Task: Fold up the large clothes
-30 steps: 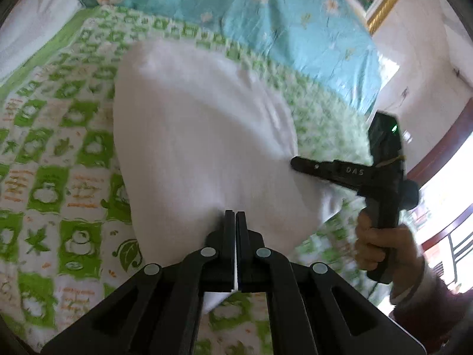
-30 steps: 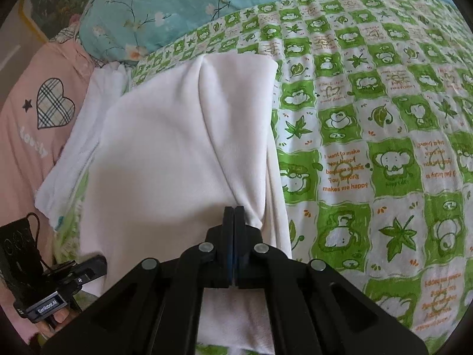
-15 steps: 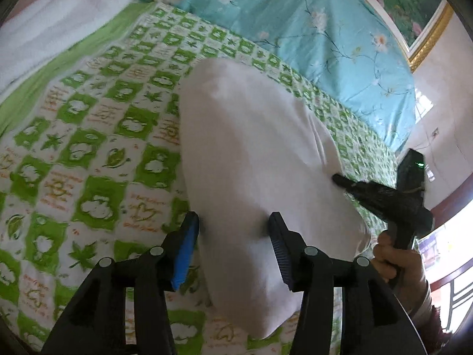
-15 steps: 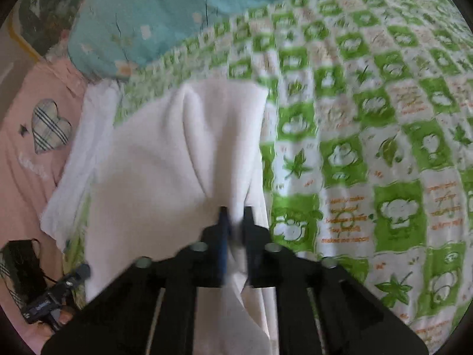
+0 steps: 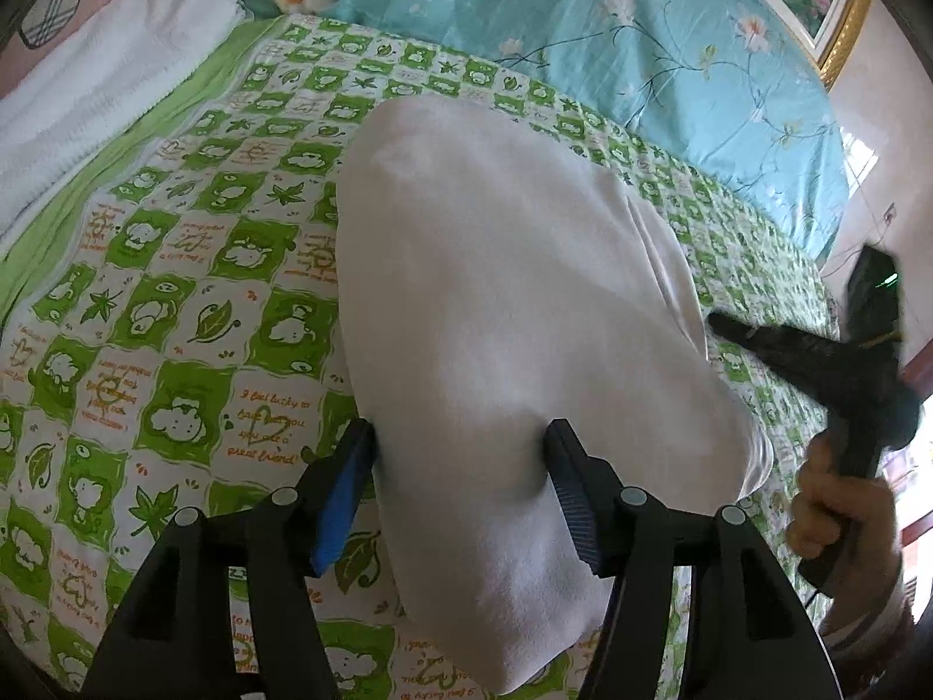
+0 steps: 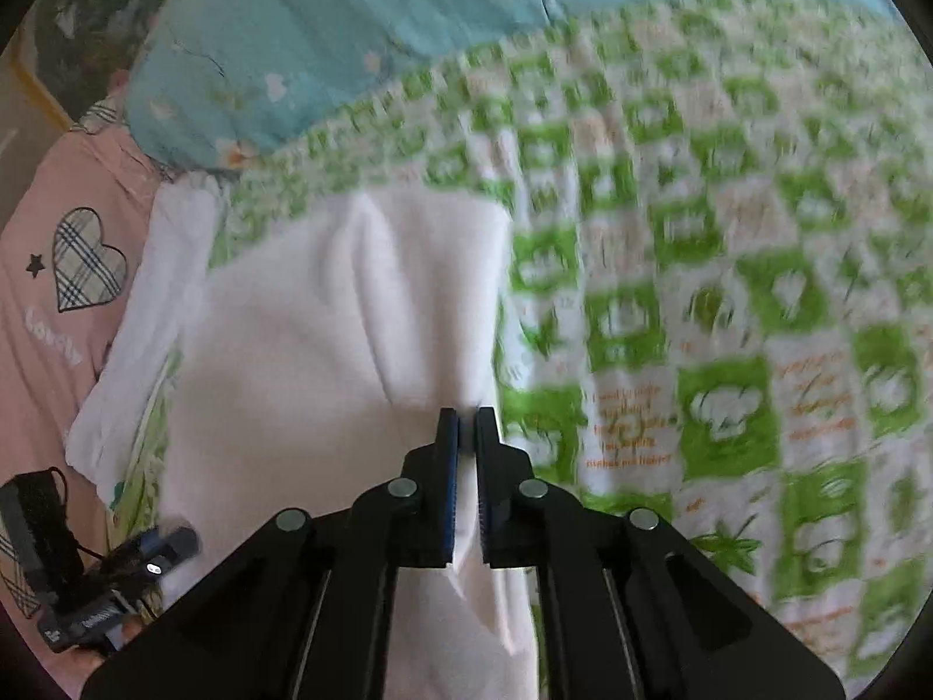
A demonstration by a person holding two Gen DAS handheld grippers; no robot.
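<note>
A white folded garment (image 5: 495, 303) lies on the green-and-white patterned bed sheet (image 5: 175, 315). My left gripper (image 5: 460, 443) is open wide, its fingers standing either side of the garment's near part, holding nothing. In the right wrist view the same garment (image 6: 303, 361) lies ahead and left. My right gripper (image 6: 466, 426) has its jaws slightly apart over the garment's right edge, with white cloth showing in the narrow gap. The right gripper also shows in the left wrist view (image 5: 723, 324), just off the garment's right edge.
A turquoise floral quilt (image 5: 583, 17) lies along the far side of the bed. A white towel (image 5: 93, 93) and a pink garment with a plaid heart (image 6: 64, 291) lie at the left. The left gripper body shows in the right wrist view (image 6: 87, 601).
Both grippers were shut on the garment a second ago. The left one has opened wide and let go. The right one has parted slightly and the right view is blurred by motion.
</note>
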